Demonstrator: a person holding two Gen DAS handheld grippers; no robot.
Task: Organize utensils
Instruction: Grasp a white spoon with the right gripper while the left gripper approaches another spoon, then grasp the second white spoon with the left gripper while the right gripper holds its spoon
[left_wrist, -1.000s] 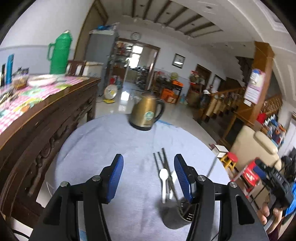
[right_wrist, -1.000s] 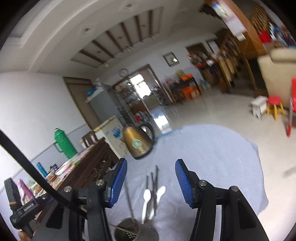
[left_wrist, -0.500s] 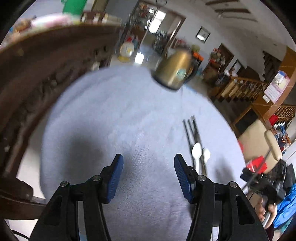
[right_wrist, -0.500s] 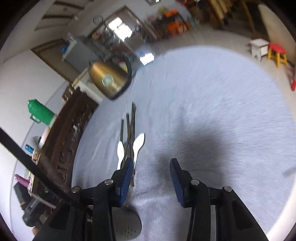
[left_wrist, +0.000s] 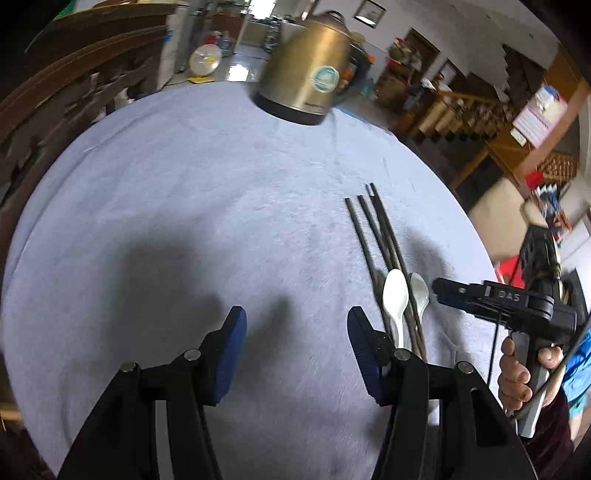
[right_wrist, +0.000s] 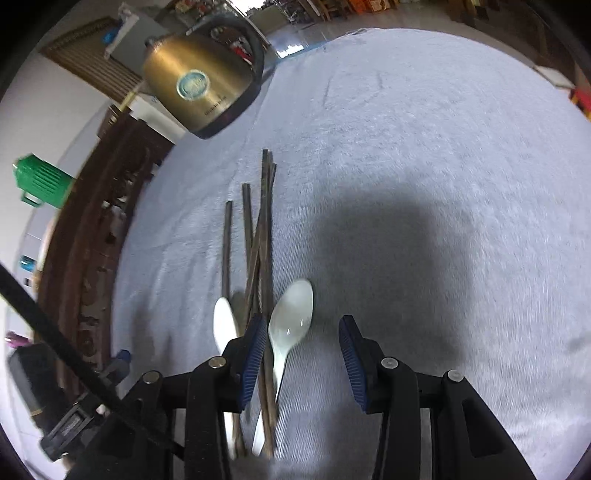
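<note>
Several dark chopsticks (left_wrist: 373, 229) and two white spoons (left_wrist: 395, 295) lie side by side on the grey tablecloth (left_wrist: 184, 206). My left gripper (left_wrist: 295, 332) is open and empty, just left of the utensils. My right gripper (right_wrist: 303, 343) is open, low over the table, with one white spoon (right_wrist: 291, 317) lying between its fingers. The other spoon (right_wrist: 225, 325) and the chopsticks (right_wrist: 262, 221) lie by its left finger. The right gripper also shows at the right edge of the left wrist view (left_wrist: 439, 290), beside the spoons.
A brass electric kettle (left_wrist: 306, 70) stands at the table's far edge; it also shows in the right wrist view (right_wrist: 199, 88). A dark wooden sideboard (right_wrist: 96, 206) with a green thermos (right_wrist: 40, 181) runs along the left. A hand (left_wrist: 524, 369) holds the right gripper.
Both grippers have tilted down and come lower toward the table. The right gripper has moved over the utensils, so one spoon now lies between its fingers. The metal holder is out of view.
</note>
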